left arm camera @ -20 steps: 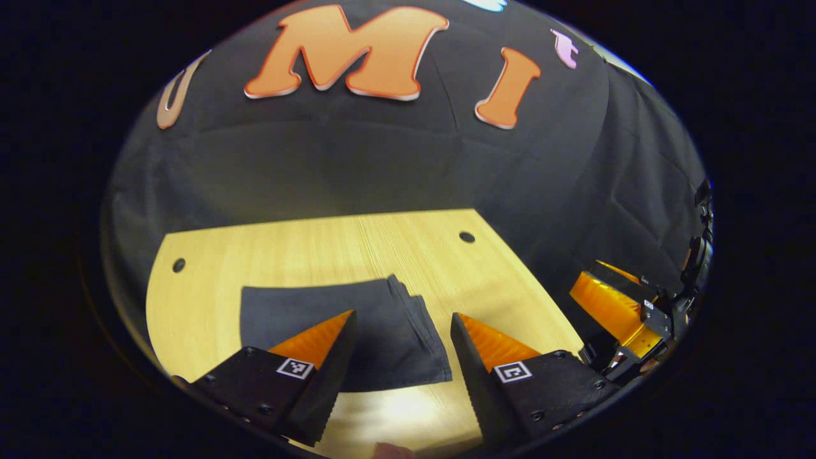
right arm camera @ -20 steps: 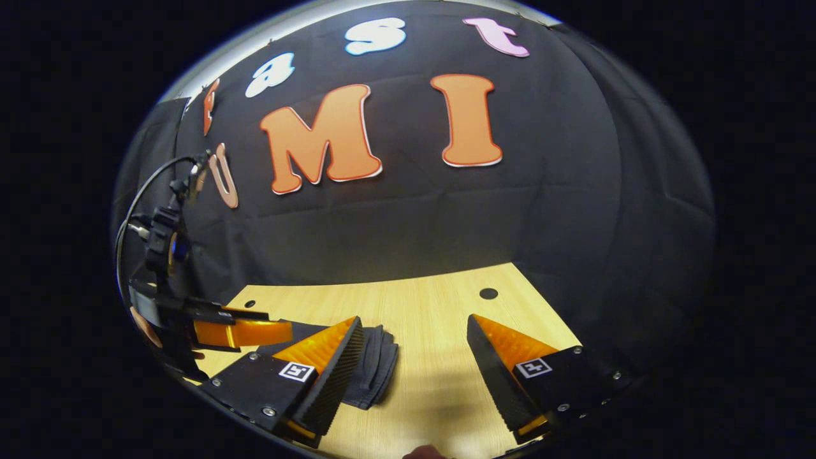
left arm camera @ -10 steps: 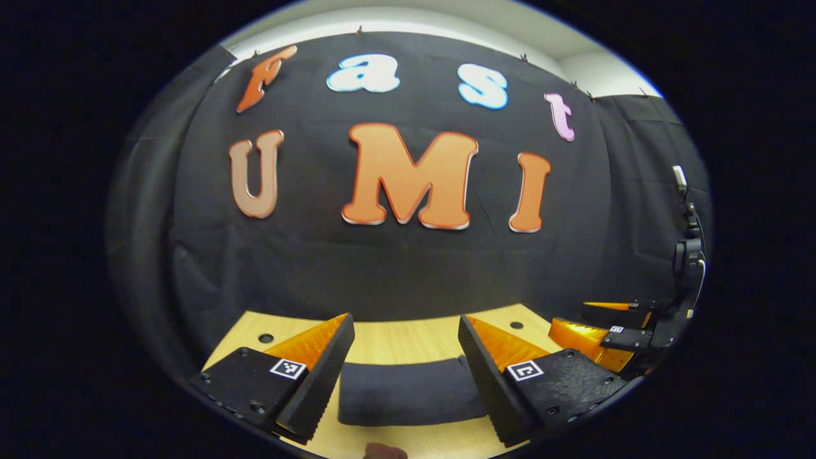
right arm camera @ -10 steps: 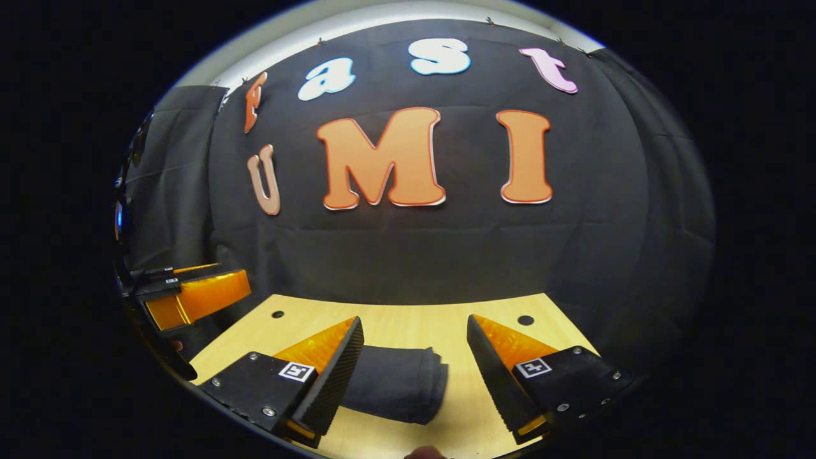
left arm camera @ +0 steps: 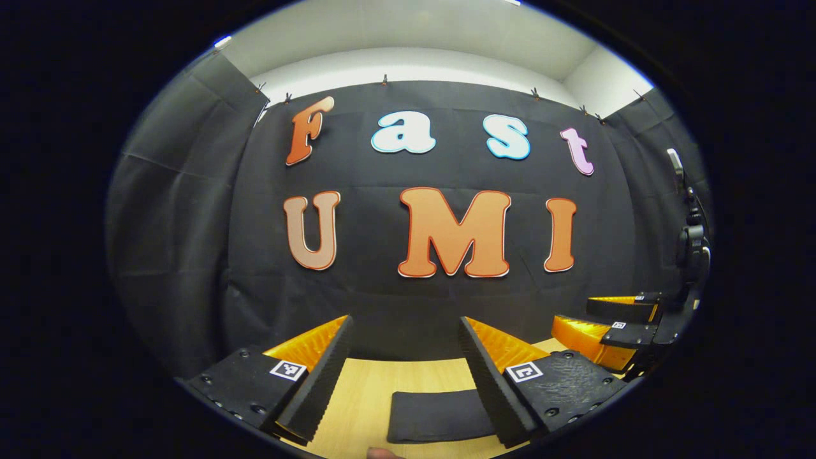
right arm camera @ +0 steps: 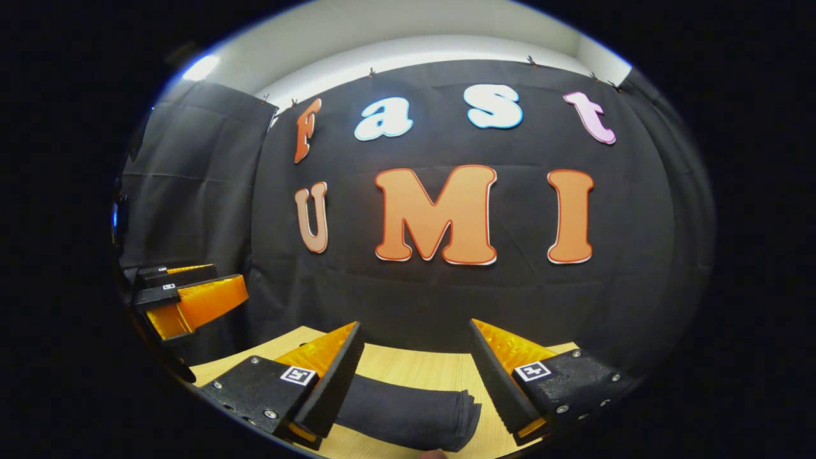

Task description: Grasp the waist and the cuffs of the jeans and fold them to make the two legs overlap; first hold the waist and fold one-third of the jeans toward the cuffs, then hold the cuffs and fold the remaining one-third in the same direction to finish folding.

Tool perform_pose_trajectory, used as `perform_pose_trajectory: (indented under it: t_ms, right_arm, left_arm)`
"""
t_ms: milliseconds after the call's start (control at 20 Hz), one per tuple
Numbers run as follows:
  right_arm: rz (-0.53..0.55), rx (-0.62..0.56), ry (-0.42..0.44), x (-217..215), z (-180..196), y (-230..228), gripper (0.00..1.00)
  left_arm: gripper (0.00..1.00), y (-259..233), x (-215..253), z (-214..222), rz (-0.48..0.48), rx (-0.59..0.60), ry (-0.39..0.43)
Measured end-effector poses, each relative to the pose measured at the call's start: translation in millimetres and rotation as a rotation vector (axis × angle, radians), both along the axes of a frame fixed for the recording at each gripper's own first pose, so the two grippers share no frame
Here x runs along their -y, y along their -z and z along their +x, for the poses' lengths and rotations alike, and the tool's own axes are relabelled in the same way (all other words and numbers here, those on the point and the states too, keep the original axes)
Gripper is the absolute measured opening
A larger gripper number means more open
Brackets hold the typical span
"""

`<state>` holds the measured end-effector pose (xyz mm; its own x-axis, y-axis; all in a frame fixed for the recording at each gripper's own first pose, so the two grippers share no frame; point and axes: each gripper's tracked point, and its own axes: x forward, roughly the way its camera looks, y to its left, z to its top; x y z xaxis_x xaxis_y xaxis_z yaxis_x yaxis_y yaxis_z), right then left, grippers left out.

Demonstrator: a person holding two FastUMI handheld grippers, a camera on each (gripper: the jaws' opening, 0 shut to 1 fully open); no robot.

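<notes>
In the left gripper view, the left tool point(left arm camera: 405, 376) has its two fingers spread wide apart, with nothing between them. Just beyond and below the fingertips, the dark, flat-folded denim jeans point(left arm camera: 440, 414) lie on the light wood-grain desk point(left arm camera: 366, 395). The jeans sit apart from both fingers; the right-hand finger overlaps their right end in the picture. Farther off, at the right edge of this view, the right tool point(left arm camera: 612, 322) is raised above the desk edge, its fingers parted.

In the right gripper view, the right tool point(right arm camera: 414, 376) is likewise wide apart and holds nothing. The folded jeans point(right arm camera: 414, 417) lie on the desk point(right arm camera: 408, 366) below the gap, with stacked layers visible at their right end. The left-hand finger covers the left end of the bundle. At the left edge of this view, the left tool point(right arm camera: 188, 296) hangs above the desk. Behind everything stands the black cloth booth wall point(right arm camera: 446, 299).
</notes>
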<state>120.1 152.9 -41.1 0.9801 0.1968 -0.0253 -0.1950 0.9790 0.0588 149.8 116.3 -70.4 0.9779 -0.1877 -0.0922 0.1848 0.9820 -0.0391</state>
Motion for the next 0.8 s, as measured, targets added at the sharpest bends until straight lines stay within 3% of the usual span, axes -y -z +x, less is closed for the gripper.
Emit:
perform_pose_trajectory:
  t_ms: [350, 800]
  right_arm:
    - [-0.008, 0.048, -0.05, -26, -7, -10, 1.0]
    - [0.022, 0.031, -0.009, -30, -18, -5, 1.0]
  left_arm:
    - [0.95, 5, -28, -12, 0.048, 0.022, -0.053]
    - [0.95, 19, -51, -24, 0.042, 0.003, -0.076]
